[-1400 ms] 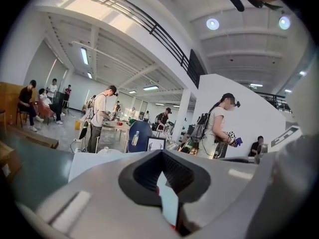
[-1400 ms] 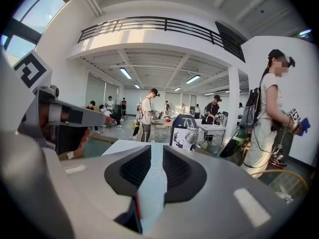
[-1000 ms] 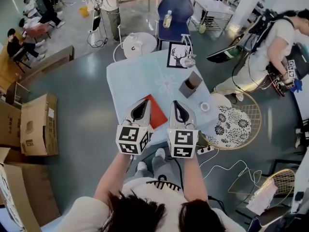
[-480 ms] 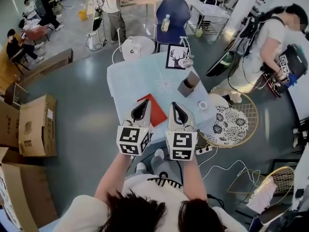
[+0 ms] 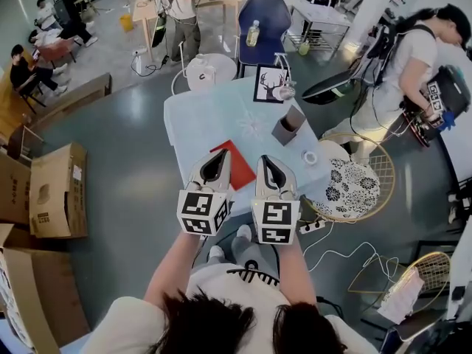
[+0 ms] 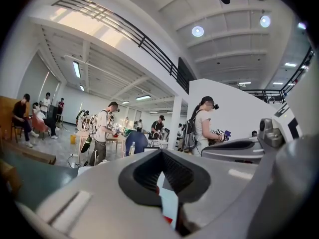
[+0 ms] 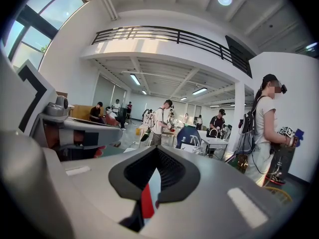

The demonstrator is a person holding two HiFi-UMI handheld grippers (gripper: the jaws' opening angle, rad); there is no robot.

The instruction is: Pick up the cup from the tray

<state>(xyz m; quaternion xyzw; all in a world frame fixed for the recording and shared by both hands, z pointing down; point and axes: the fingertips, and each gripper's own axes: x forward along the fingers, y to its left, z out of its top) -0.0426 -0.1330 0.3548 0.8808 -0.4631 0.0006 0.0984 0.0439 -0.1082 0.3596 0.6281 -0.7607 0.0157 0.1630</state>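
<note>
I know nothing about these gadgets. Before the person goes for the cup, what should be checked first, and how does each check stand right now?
1. Cup found: cannot tell; the brown thing on the grey block, far right on the table, may be it.
2. Is the left gripper empty: ok, nothing between its fingers.
3. Is the right gripper empty: ok.
4. Fingers open to grasp: not ok, both pairs are shut.
5. Close enough: not ok, both hover at the table's near edge by the red sheet.

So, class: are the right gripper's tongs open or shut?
Shut. In its own view, the tongs of the right gripper meet at their tips, with nothing held between them.
</note>
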